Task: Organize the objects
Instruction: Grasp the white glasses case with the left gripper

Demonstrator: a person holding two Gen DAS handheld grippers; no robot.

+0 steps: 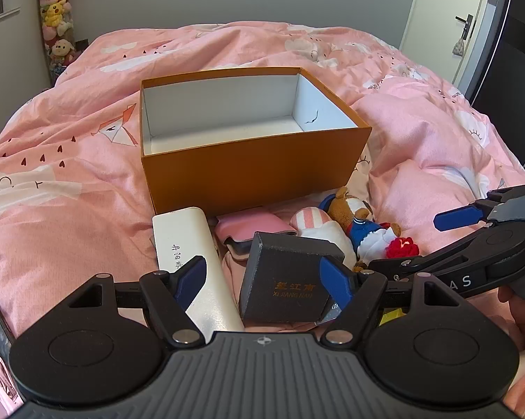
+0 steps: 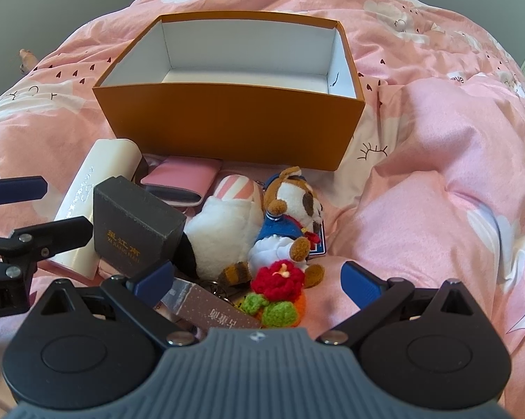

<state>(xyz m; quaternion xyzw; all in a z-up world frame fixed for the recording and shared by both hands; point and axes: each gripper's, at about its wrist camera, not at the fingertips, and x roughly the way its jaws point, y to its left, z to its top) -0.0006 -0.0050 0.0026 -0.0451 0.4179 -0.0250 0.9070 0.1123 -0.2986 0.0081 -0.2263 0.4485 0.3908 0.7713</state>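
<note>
Left gripper [image 1: 264, 281] wide open astride dark box [image 1: 285, 284], right gripper [image 2: 259, 281] wide open above crocheted flower [image 2: 278, 279], orange box [image 2: 234, 129] behind

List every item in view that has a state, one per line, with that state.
orange box: open, lidless, empty, upright on the bed
dark grey box: closed, tilted on the pile
white case: closed, lying flat
pink pouch: lying flat by the orange box
raccoon plush: lying on its back
brown carton: closed, lying flat
left gripper: open, holding nothing
right gripper: open, holding nothing
</note>
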